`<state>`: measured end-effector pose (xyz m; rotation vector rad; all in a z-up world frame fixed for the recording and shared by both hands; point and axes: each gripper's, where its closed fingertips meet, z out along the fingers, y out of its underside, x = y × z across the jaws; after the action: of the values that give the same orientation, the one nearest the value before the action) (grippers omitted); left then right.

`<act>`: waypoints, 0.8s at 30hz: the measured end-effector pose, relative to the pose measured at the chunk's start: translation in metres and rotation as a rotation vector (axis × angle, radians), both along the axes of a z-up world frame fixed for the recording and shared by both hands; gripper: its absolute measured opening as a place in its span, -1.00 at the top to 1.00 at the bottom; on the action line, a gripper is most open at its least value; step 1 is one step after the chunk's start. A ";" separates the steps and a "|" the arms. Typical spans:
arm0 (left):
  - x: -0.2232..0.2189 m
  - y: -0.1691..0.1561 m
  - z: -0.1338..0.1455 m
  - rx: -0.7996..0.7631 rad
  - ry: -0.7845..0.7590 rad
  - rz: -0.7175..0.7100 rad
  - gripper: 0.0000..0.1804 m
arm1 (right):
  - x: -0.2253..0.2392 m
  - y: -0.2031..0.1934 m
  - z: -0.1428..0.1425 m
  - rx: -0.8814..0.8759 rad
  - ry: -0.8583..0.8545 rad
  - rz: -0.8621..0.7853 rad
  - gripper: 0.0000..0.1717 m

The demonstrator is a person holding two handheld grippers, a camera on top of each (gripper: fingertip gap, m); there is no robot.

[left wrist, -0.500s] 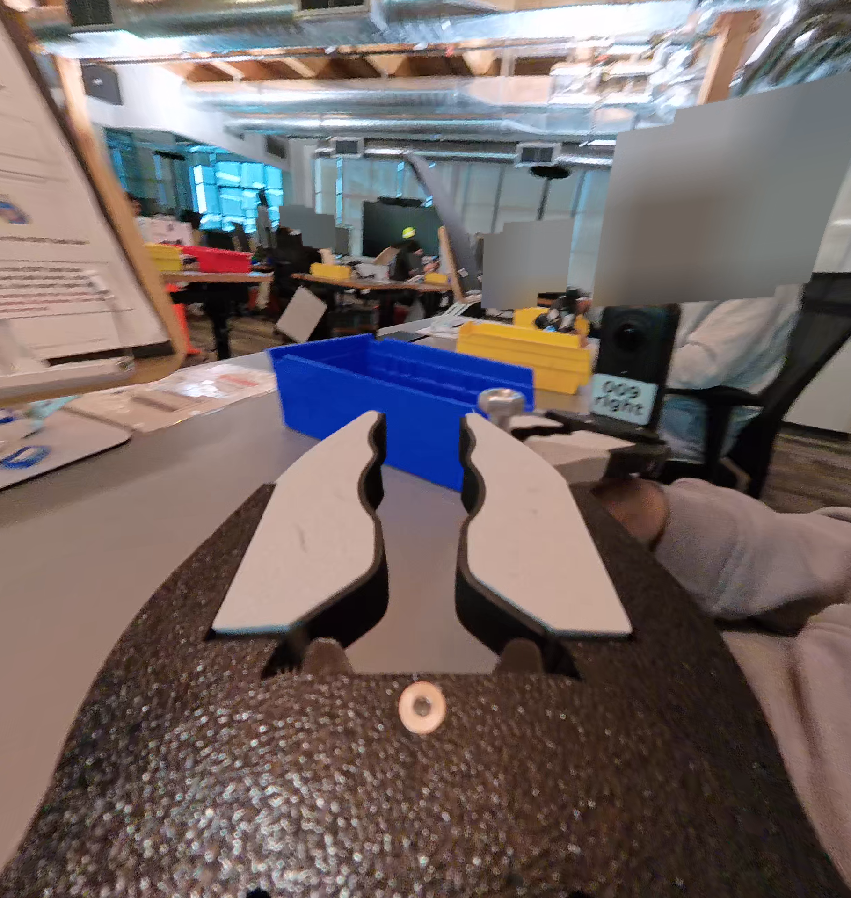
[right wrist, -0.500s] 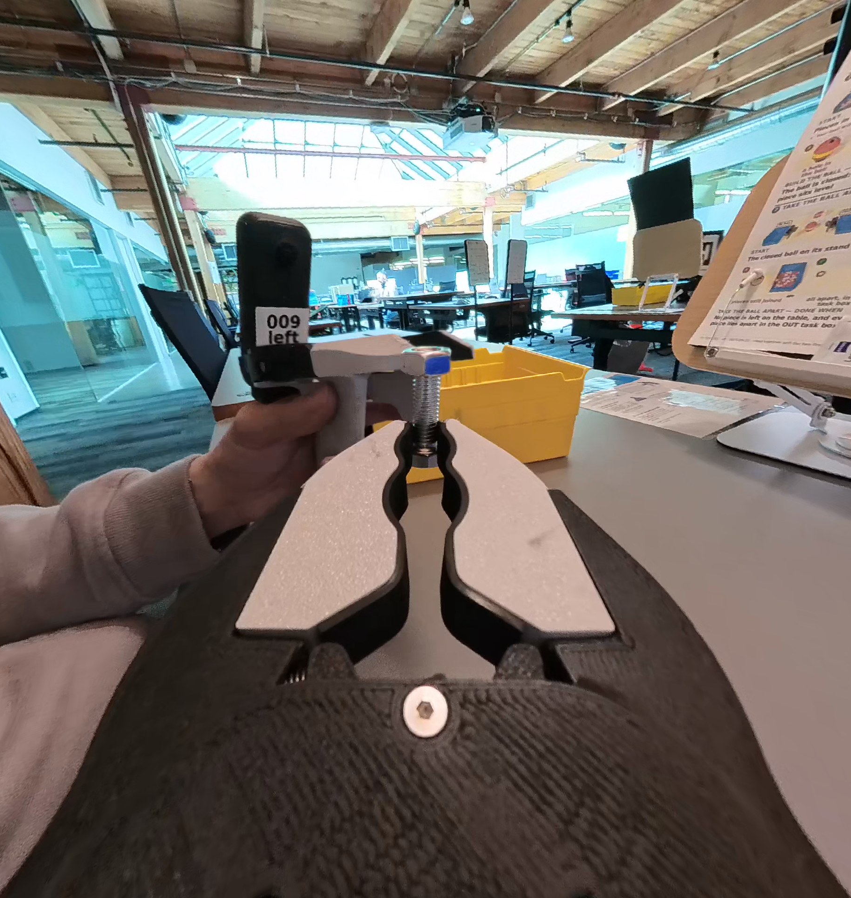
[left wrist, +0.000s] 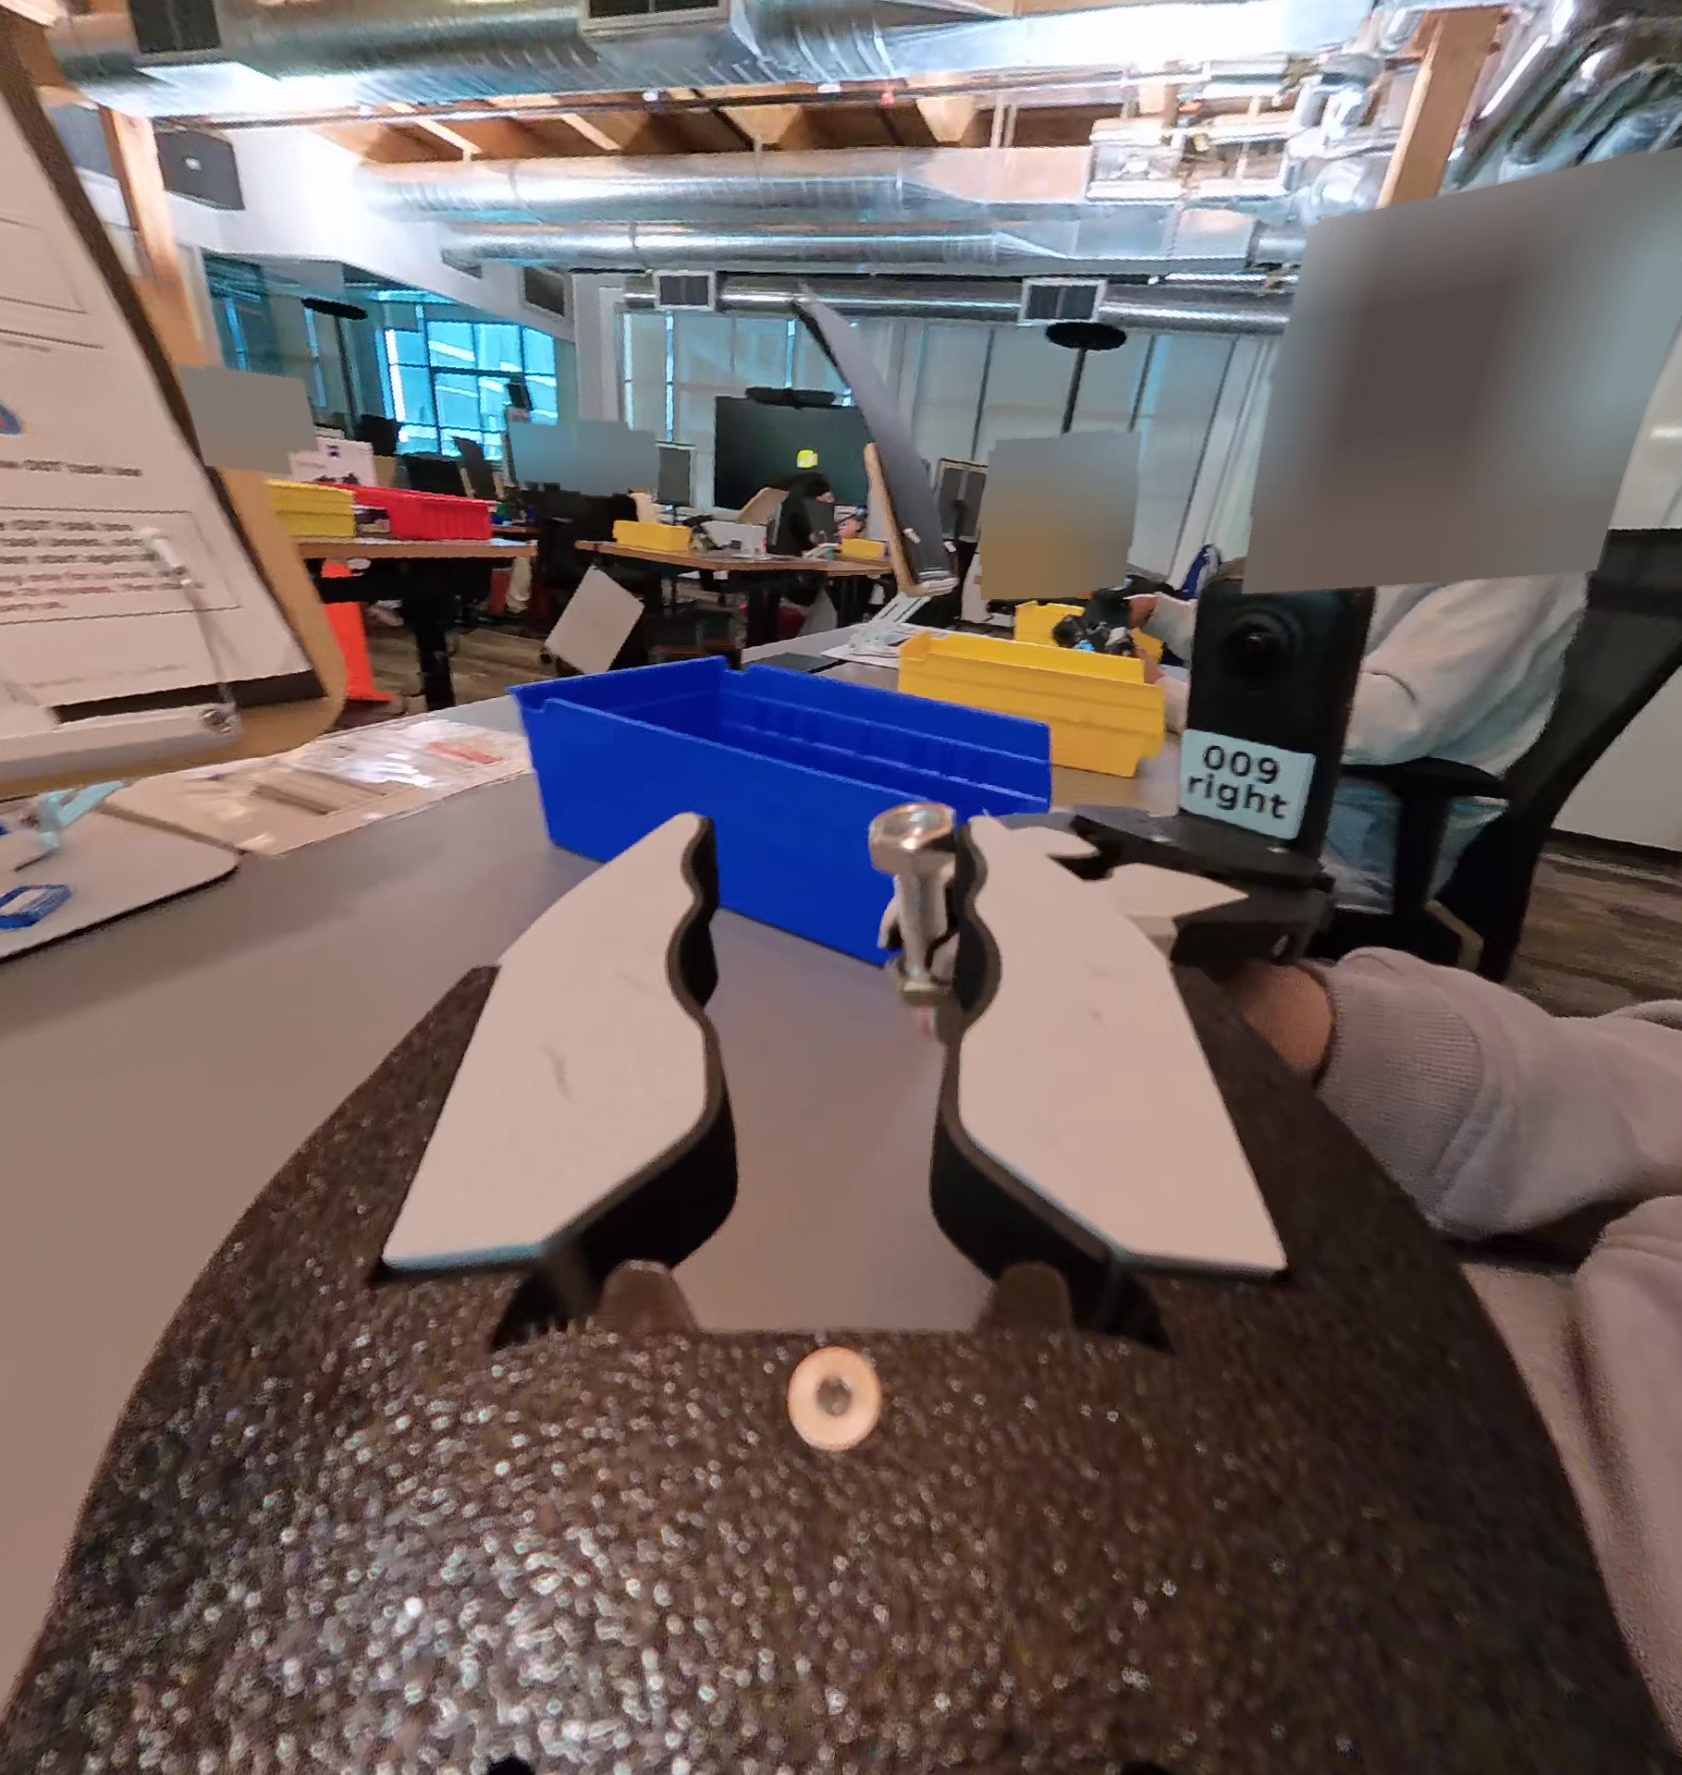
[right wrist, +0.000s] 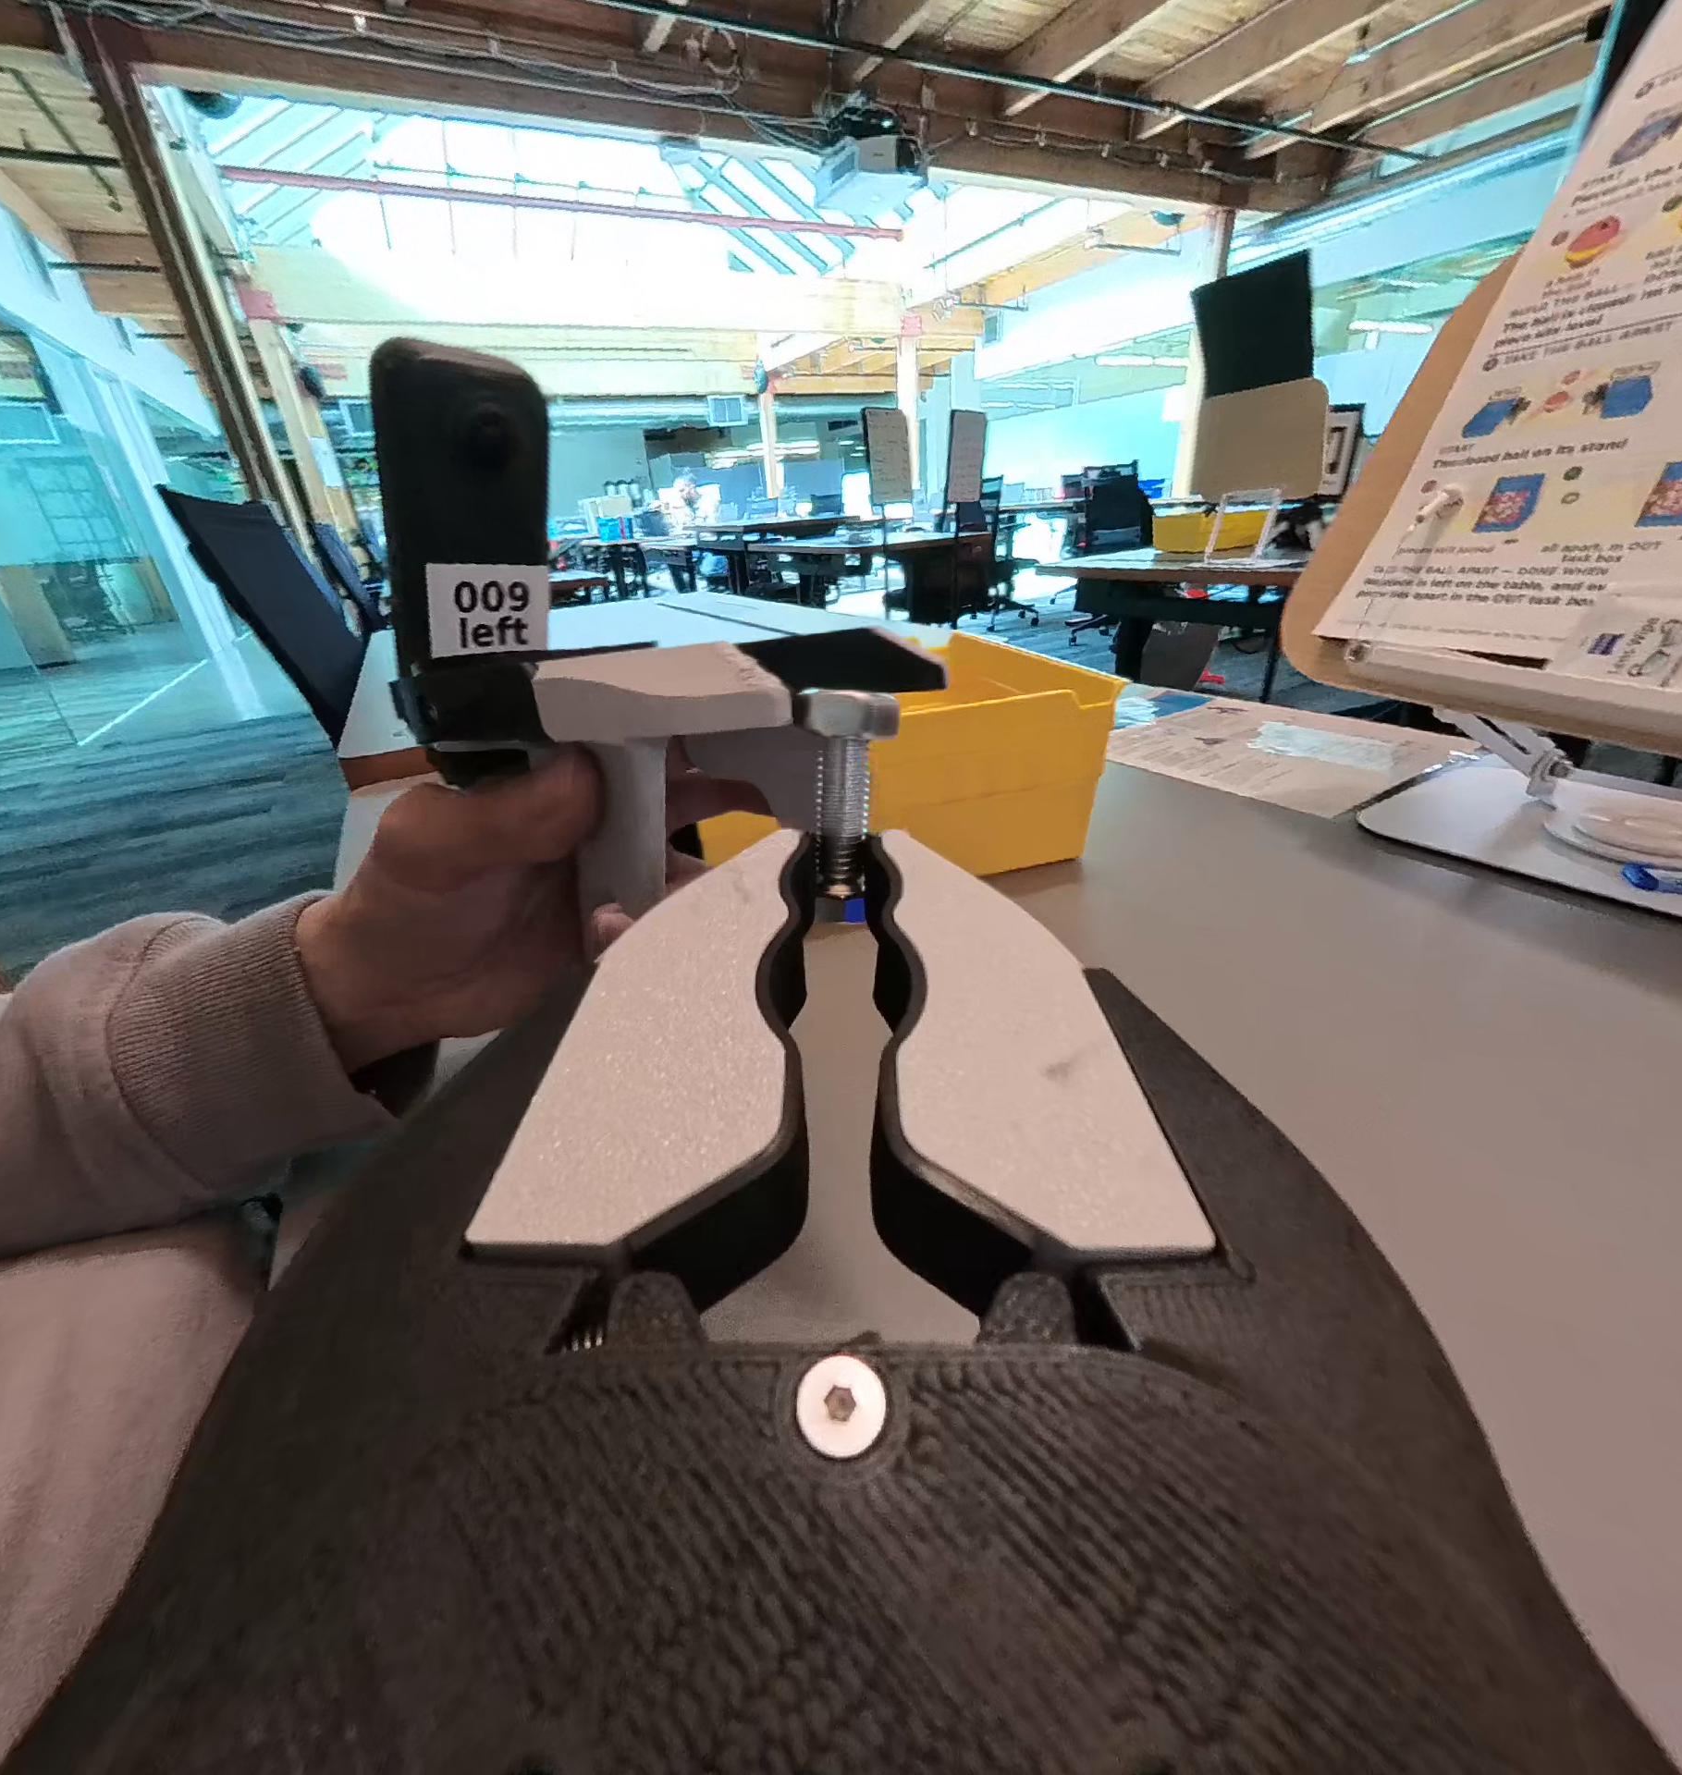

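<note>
A silver hex-head bolt (right wrist: 841, 768) stands upright in front of me. My right gripper (right wrist: 839, 850) is shut on its lower threaded end, where a nut sits. My left gripper (left wrist: 841, 836) is open wide. In the left wrist view the bolt (left wrist: 918, 903) stands just inside the left gripper's right finger (left wrist: 1086, 1037), well clear of the other finger. In the right wrist view the left gripper (right wrist: 817, 692) reaches in from the left at the height of the bolt head, held by a hand (right wrist: 452, 893). The right gripper's body (left wrist: 1202, 864) shows behind the left gripper's right finger.
A blue bin (left wrist: 779, 768) stands on the grey table (left wrist: 193, 1009) just beyond the left gripper, with a yellow bin (left wrist: 1029, 701) behind it. In the right wrist view a yellow bin (right wrist: 1000, 759) stands behind the bolt. An instruction board on a stand (right wrist: 1538, 480) and papers (right wrist: 1279, 744) are to the right. My two grippers' fingertips are within a few centimetres of each other.
My left gripper's jaws have opened wider, and the bolt's shank now shows between them beside the right finger. My right gripper stays shut on the bolt.
</note>
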<state>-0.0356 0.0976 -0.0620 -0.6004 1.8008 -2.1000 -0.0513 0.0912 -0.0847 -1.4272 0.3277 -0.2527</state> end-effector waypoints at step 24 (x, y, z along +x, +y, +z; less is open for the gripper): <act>0.003 0.002 0.019 -0.071 0.079 -0.059 0.52 | -0.002 -0.022 0.011 0.125 0.023 -0.121 0.90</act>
<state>-0.0331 0.0996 -0.0432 -0.6655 1.8135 -2.2165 -0.0533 0.0695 -0.0738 -1.2896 0.4423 -0.3096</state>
